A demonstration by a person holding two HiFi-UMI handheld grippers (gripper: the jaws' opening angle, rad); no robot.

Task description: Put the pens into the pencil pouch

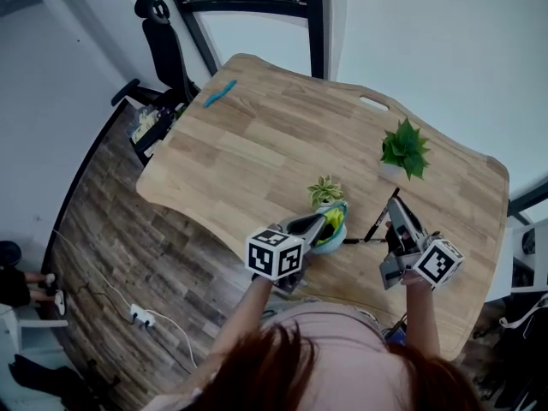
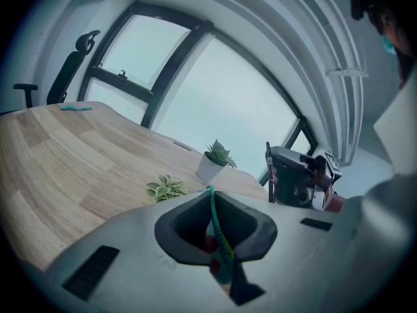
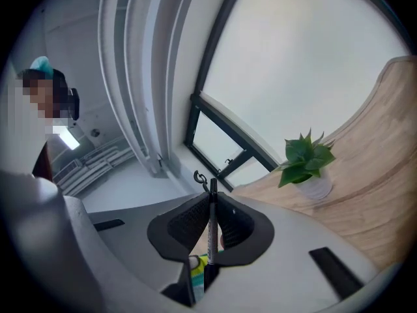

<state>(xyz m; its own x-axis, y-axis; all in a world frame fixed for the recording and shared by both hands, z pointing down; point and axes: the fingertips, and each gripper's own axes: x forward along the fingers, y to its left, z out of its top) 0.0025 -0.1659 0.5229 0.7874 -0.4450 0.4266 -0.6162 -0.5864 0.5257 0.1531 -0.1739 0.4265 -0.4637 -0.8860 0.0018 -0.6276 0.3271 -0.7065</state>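
Pen insertion pending: left gripper [image 2: 212,207] clamps teal zippered fabric pouch [image 1: 332,226]; right gripper [image 3: 212,199], beside pouch, clamps slim black pen [image 3: 210,240]; aim inside.

Cool, flat daylight from the window [image 2: 221,103], which is blown out white. Table [image 1: 257,144] is evenly lit with only faint shadows. Both gripper views have heavy fisheye bending and dark vignetted corners. Pen [image 3: 210,220] is sharp up close. Hair at the head view's bottom edge is blurred.
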